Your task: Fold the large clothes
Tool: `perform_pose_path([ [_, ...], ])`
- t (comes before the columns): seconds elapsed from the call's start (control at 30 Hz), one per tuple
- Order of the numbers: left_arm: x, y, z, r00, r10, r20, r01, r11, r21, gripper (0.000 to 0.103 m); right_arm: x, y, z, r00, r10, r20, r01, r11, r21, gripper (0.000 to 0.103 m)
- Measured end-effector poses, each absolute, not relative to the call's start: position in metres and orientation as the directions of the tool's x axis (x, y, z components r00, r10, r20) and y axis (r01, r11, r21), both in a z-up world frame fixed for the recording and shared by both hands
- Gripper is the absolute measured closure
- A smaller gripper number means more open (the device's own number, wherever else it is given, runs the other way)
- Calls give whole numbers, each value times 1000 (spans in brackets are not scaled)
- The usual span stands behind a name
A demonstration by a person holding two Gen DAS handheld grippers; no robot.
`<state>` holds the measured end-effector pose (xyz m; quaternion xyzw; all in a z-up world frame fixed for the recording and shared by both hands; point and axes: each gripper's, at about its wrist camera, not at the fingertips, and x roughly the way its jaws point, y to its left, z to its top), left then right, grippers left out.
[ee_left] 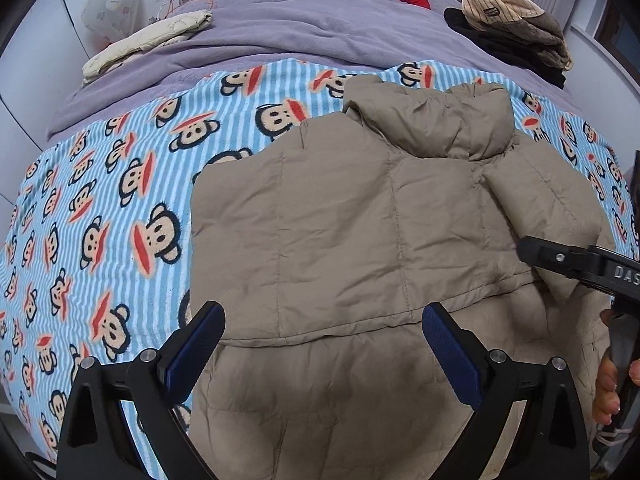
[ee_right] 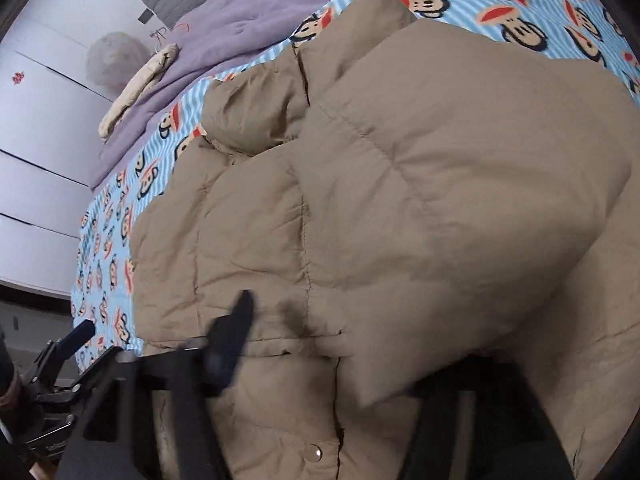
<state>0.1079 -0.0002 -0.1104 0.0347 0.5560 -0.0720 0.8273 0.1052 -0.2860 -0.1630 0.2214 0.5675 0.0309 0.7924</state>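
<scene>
Lilac fleece bedding [ee_left: 304, 36] covers the far part of the bed, and over its near part lies a blue-and-white striped blanket [ee_left: 120, 208] printed with cartoon monkey faces. On that blanket rests the khaki padded jacket [ee_left: 352, 216], spread flat with its hood [ee_left: 432, 120] toward the pillows and one side folded in over the body. At the far right corner sits a pile of folded clothes [ee_left: 516, 28], topped by a cream striped garment with a small dark label too small to read. A cream folded garment [ee_left: 148, 44] lies at the far left edge.

Above the jacket's lower part, the left gripper [ee_left: 322, 354] stands wide, blue pads apart with nothing between them. The right gripper [ee_left: 568, 260] enters from the right over the folded-in side; its body bears white letters "DAS", the rest cut off. In its own view the right gripper's fingers [ee_right: 236, 336] are blurred, one hidden behind jacket fabric; its jaws stand wide.
</scene>
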Motion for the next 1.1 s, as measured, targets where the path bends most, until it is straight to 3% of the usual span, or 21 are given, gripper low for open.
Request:
perform_pose_path([
  [0.17,109,10,-112,370,-95,-924,138,989,-46,3,77,-314,-137,399,325,-857,306,834,459,15],
  [0.37,113,29,-114,374,-84,-923,100,994,-50,3,54,-383,-145,554,349,-756,547,531,647,17],
  [0.4,114,32,-114,374,-87,-923,93,994,-56,3,54,-389,-148,573,358,-737,563,482,672,32],
  [0.43,115,36,-114,374,-91,-923,86,994,-63,3,56,-393,-150,586,362,-725,569,453,687,66],
  [0.5,118,43,-113,375,-107,-921,70,994,-87,3,68,-389,-143,597,355,-719,544,479,689,94],
  [0.67,127,66,-118,332,-246,-910,11,966,-257,3,121,-326,-104,597,365,-715,320,708,629,95],
  [0.8,131,69,-125,300,-342,-890,0,933,-359,3,141,-239,-99,458,256,-851,79,942,326,91],
  [0.87,131,66,-124,298,-375,-878,17,921,-388,3,139,-205,-113,382,188,-905,-13,980,198,73],
  [0.9,131,64,-123,296,-397,-869,26,913,-408,3,135,-197,-119,352,178,-919,-35,984,177,41],
  [0.93,131,60,-122,292,-421,-859,35,902,-430,3,127,-196,-123,333,182,-925,-39,983,179,21],
  [1.1,140,32,-121,250,-537,-805,101,842,-530,3,91,-237,-124,289,259,-922,50,957,285,21],
])
